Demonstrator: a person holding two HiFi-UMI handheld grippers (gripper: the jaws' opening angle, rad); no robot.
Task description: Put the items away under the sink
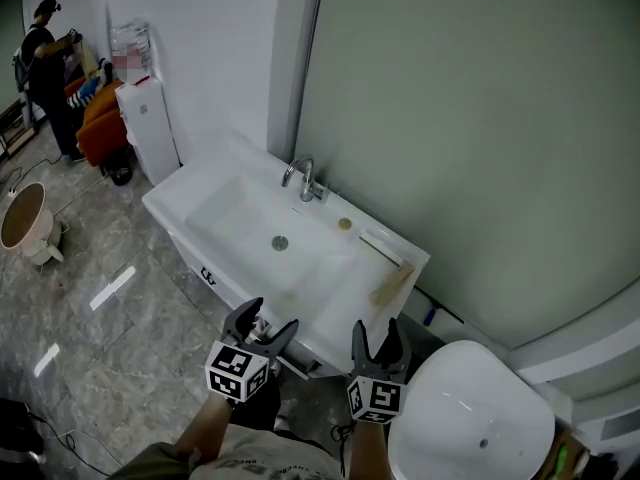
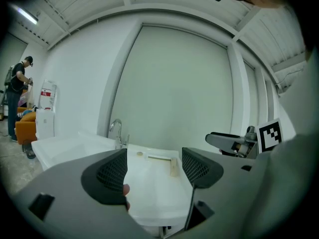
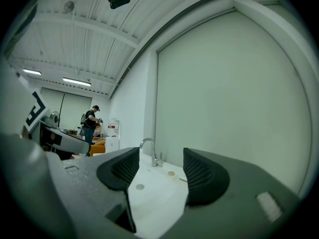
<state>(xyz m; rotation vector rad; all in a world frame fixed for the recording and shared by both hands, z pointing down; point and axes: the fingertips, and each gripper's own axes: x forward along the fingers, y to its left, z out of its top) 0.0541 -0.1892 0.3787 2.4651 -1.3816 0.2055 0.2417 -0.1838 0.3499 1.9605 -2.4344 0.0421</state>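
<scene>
A white sink (image 1: pixel 245 203) with a chrome tap (image 1: pixel 302 179) stands against the grey wall. On its right ledge lie a small round beige item (image 1: pixel 345 224), a flat white bar (image 1: pixel 380 245) and a tan brush-like item (image 1: pixel 392 285). My left gripper (image 1: pixel 261 329) hangs open just in front of the sink's near edge, nothing between its jaws. My right gripper (image 1: pixel 378 342) is open too, beside it to the right, empty. The left gripper view shows the ledge items (image 2: pixel 173 166) between its fingers (image 2: pixel 198 167). The right gripper view shows the tap (image 3: pixel 148 151) and the drain (image 3: pixel 140 186).
A white toilet (image 1: pixel 470 418) sits close at the lower right. A water dispenser (image 1: pixel 148 128) stands left of the sink, with an orange seat (image 1: pixel 100 128) and a person (image 1: pixel 45 63) beyond it. A round stool (image 1: pixel 24 218) is on the tiled floor at the left.
</scene>
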